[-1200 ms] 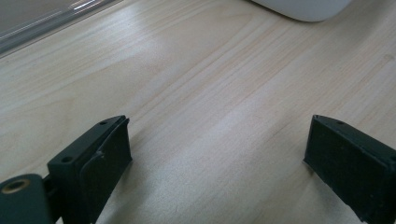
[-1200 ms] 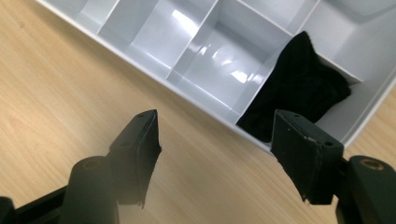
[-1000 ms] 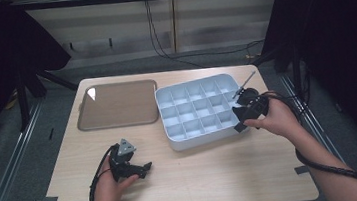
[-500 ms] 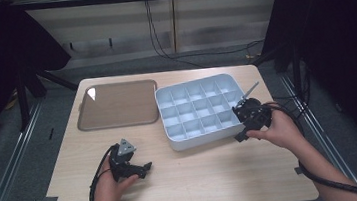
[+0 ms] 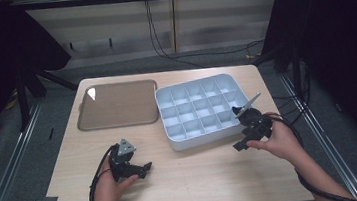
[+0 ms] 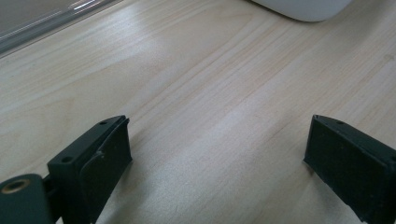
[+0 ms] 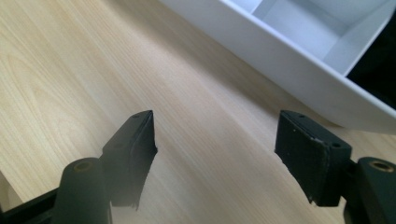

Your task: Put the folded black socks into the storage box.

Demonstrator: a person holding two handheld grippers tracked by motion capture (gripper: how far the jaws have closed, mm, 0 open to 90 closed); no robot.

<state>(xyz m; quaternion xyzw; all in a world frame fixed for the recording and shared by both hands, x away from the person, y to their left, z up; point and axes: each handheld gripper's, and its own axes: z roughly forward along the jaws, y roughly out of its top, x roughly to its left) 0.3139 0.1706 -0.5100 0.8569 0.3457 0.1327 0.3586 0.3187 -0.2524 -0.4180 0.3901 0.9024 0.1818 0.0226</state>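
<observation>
The right gripper (image 5: 240, 144) has its jaws spread wide with nothing between them, only bare wood under them in the right gripper view. They hang just beside the near right corner of the white compartment tray (image 5: 191, 142), whose outer wall (image 7: 299, 60) runs close past them, apart from them. The right hand (image 5: 279, 142) grips the body from behind, forearm coming in from the lower right, cable trailing along it.

The left gripper (image 5: 143, 168) is likewise released, jaws far apart over the plain worktop (image 6: 210, 107) (nothing held, nothing touched). The left hand (image 5: 107, 186) wraps it from below, resting low near the front edge of the worktop (image 5: 200, 183), well apart from the tray.

A brown flat tray (image 5: 116, 104) lies at the far left, beside the white one. The compartments look empty from above, though the far ones are too small to judge.
</observation>
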